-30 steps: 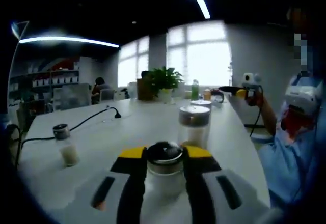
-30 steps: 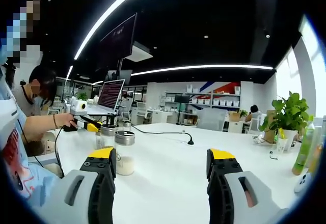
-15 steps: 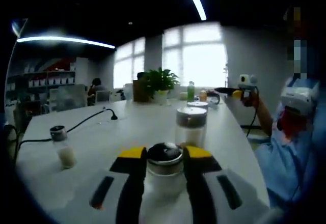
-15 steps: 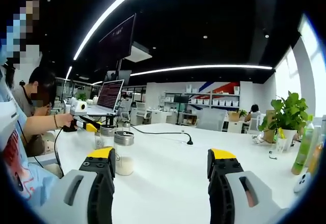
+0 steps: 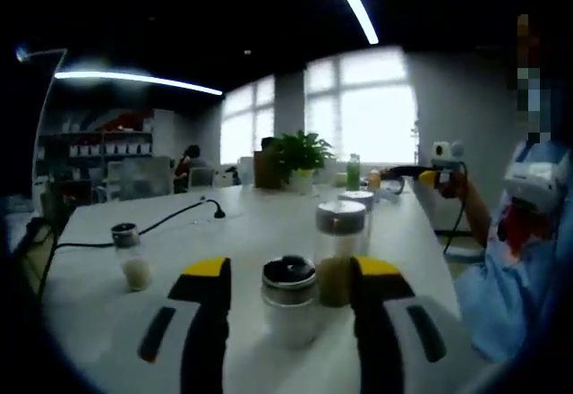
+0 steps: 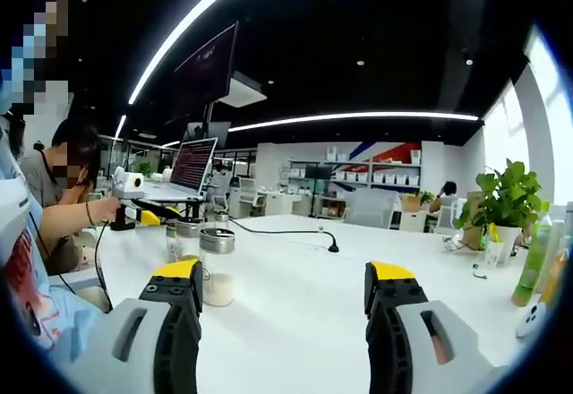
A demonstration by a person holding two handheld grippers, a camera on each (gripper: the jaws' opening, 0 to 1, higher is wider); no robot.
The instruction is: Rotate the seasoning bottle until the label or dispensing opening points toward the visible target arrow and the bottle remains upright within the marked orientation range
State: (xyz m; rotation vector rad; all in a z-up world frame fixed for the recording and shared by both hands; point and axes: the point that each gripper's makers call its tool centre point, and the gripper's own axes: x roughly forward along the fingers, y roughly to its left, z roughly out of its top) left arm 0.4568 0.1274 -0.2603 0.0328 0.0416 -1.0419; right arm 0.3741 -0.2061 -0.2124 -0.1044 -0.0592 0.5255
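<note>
1. Seasoning bottle [image 5: 288, 309] stands upright on the white table [image 5: 242, 233], between your left gripper [image 5: 290, 282] jaws, dark cap on top, pale contents below.
2. Your left gripper's jaws are spread wide, with a visible gap on each side of the bottle; neither yellow tip touches it.
3. Just beyond it, a taller clear jar [image 5: 339, 246] with a metal lid stands a little to the right; another lidded jar [image 5: 357, 201] sits farther back.
4. Small shaker [image 5: 132, 257] stands well apart at the left, near a black cable [image 5: 170, 219] running across the table.
5. Potted plant [image 5: 299, 157] and a green bottle [image 5: 354, 171] sit at the far end by the windows.
6. Your right gripper [image 6: 286, 288] has its jaws spread with nothing between them, over bare table [image 6: 295, 322].
7. In the right gripper view, a lidded jar [image 6: 218, 267] stands just beyond the left jaw tip, more jars behind it.
8. Seated person's hand [image 6: 100, 210] holds another yellow-tipped gripper [image 6: 136, 210] at the far left; a laptop [image 6: 190, 172] is behind it.
</note>
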